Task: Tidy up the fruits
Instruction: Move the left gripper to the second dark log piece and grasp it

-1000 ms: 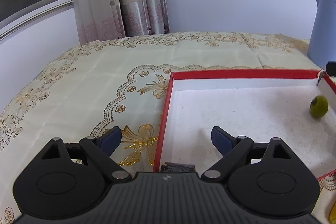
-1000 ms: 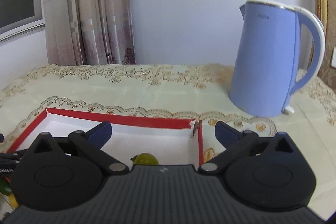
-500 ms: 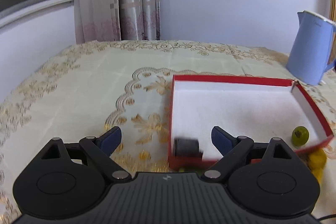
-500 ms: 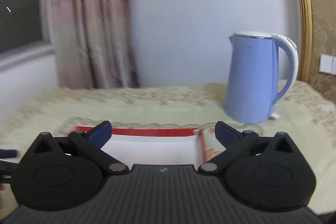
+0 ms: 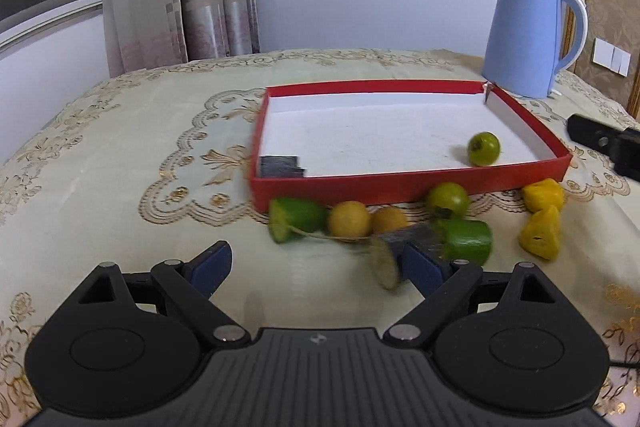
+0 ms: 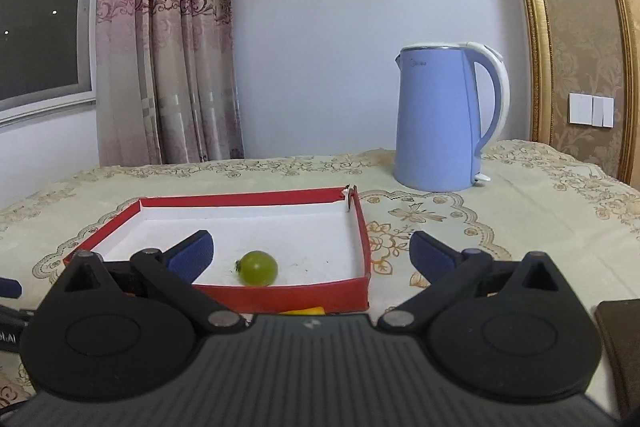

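Note:
A red box with a white floor holds one green round fruit. On the cloth in front of it lie two green cucumber pieces, two yellow round fruits, a green tomato and two yellow chunks. My left gripper is open, low over the cloth just short of this row, with nothing between its fingers. A blurred round slice sits by its right finger. My right gripper is open before the box, facing the green fruit.
A blue electric kettle stands on the table behind the box's right corner. A dark patch lies in the box's near left corner. The embroidered cloth covers the table. Curtains, a window and a gold frame are behind.
Both grippers have drawn back from the box, still open. The row of fruit in front of the box has come into the left wrist view, and the whole box now shows.

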